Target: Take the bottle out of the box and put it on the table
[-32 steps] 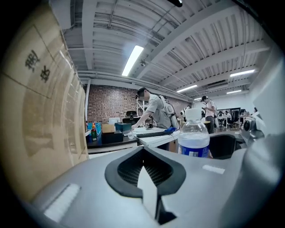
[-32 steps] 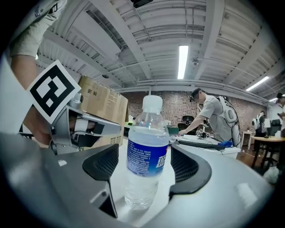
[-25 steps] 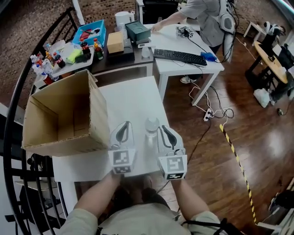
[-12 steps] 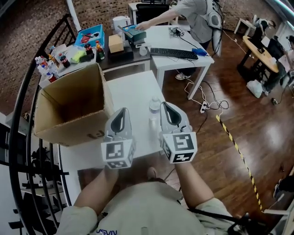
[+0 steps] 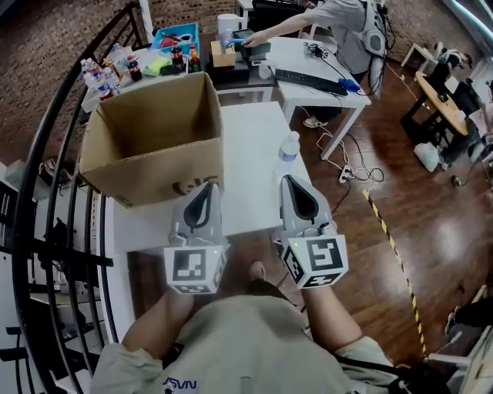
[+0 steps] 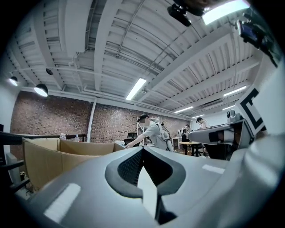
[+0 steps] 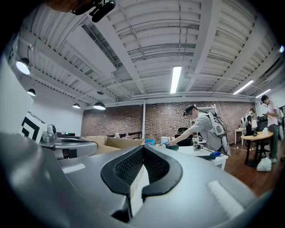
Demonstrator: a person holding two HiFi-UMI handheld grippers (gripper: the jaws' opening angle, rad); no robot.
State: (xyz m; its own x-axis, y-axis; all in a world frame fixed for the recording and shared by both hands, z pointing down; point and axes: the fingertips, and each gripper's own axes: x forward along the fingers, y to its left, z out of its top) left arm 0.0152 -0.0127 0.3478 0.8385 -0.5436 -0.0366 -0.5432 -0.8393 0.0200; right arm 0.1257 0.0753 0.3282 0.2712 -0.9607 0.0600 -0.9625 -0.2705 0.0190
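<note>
**A:** Start close in. What are the two tools doing?

**B:** The left gripper (image 5: 206, 189) and the right gripper (image 5: 296, 189) are both closed with nothing between the jaws. They are held level above the near edge of the table (image 5: 248, 202), side by side but apart.

**A:** And the bottle?

**B:** The bottle (image 5: 289, 147) stands upright on the table, beyond the right gripper and close to the table's right edge. It is out of the box (image 5: 151, 151), so I'd say the job is done.

**A:** Anything that could still spoil it?

**B:** That edge is the worry. There is little table to its right, so a sideways brush from the right gripper or a bump to the table could send it to the wooden floor. It also looks narrow for its height, so I'd expect it to tip easily.

**A:** How does it look?

**B:** It is small and see-through with a pale cap. I can't tell whether it holds any liquid.

**A:** Further back?

**B:** The open box sits on the left of the table, and no bottle shows in the part I can see. Beyond that, a person (image 5: 340, 21) leans over a desk with a keyboard (image 5: 310, 80).
</note>
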